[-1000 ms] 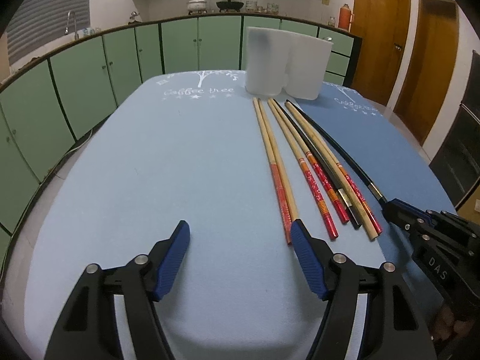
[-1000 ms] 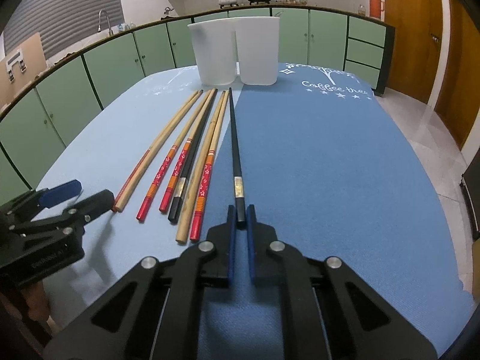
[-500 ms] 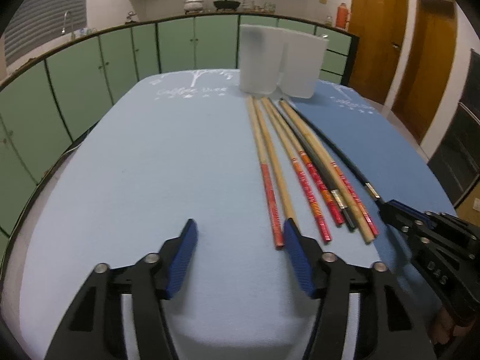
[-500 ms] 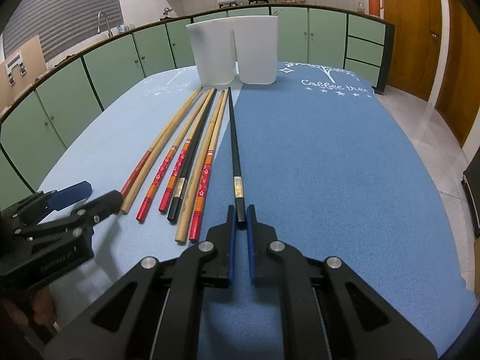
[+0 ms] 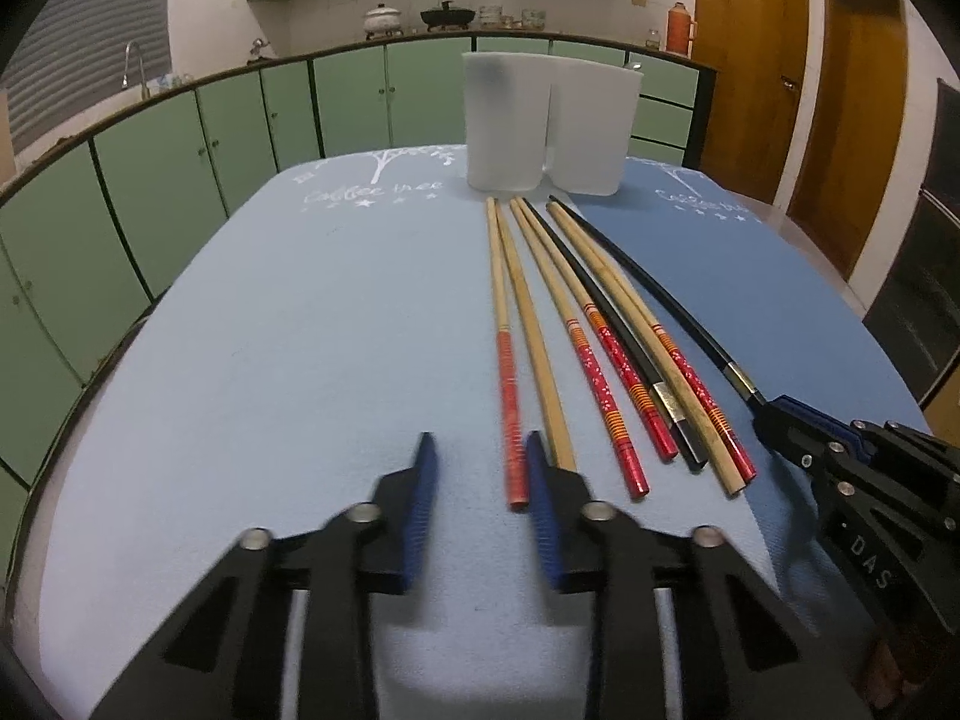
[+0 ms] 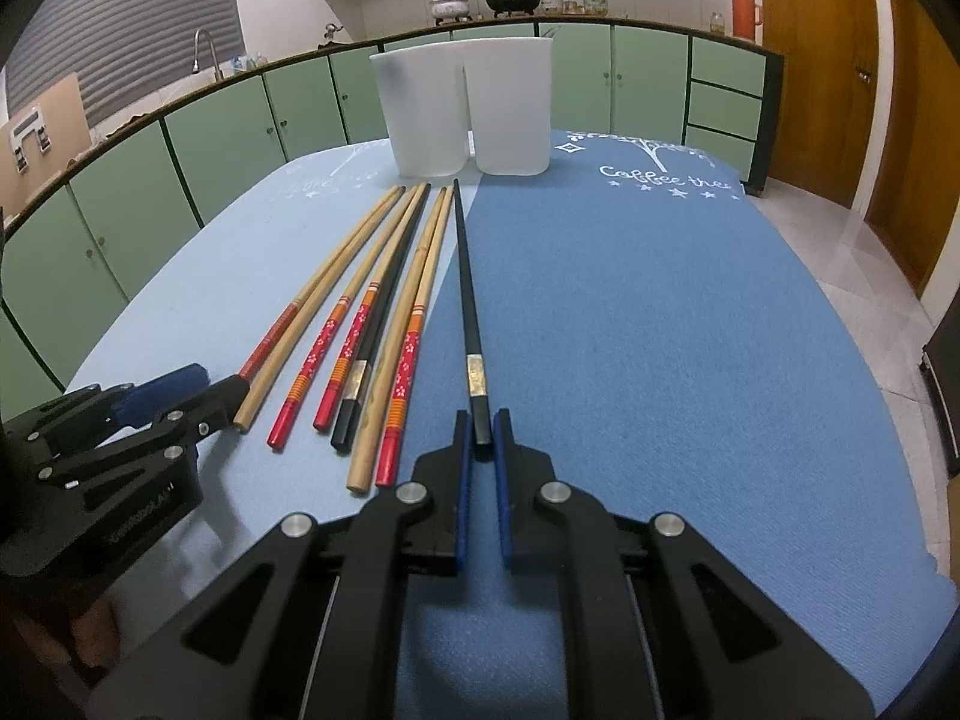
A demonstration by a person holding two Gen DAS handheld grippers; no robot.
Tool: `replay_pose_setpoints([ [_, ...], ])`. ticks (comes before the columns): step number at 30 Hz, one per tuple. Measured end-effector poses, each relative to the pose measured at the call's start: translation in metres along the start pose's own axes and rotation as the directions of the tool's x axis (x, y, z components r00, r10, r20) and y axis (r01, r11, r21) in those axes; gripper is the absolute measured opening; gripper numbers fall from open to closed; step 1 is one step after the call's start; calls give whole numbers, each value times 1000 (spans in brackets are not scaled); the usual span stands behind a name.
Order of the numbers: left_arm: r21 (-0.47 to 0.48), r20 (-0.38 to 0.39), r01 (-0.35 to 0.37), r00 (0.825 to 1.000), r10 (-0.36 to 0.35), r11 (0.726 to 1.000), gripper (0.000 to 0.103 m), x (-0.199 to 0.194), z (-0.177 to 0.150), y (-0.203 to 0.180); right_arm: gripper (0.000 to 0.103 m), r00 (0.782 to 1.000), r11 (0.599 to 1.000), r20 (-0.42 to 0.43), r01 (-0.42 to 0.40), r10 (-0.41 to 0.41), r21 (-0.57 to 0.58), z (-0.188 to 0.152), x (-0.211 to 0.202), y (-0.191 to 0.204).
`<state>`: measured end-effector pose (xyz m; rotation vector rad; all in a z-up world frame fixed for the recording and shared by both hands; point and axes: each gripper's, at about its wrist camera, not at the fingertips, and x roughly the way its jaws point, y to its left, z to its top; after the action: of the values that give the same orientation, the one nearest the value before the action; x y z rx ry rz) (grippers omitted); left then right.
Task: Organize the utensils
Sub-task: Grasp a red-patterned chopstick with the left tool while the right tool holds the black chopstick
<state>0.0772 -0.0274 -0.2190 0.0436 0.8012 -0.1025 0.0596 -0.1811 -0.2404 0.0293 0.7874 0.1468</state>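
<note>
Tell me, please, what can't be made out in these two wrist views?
- Holder inside: both views, frosted walls hide it.
- Black chopstick near end: both views, right tongs cover it.
- Red-ended chopstick: left view, the closing left tongs are motion-blurred, so contact is unclear.
- Counter items: too small.
- Person: cut off by frame edges.

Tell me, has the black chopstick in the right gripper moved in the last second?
No. The black chopstick sits as before, its tip pointing at the white containers, its end in the right gripper.
</note>
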Motion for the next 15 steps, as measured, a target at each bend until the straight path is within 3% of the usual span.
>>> replay_pose_setpoints([
  [1,-11,2,7,1000,-7,1000,7,0,0,2,6,1000,1000,0,-2,2,2,0,0,0],
  [2,-20,0,13,1000,-13,1000,6,0,0,3,6,1000,1000,0,-4,4,3,0,-1,0],
  [7,-41,1,35,999,-35,999,6,-4,3,7,6,1000,1000,4,-9,9,-4,3,-6,-1],
  [15,-29,75,38,997,-36,999,6,-36,26,11,6,997,1000,81,-17,19,-24,26,-36,-4],
])
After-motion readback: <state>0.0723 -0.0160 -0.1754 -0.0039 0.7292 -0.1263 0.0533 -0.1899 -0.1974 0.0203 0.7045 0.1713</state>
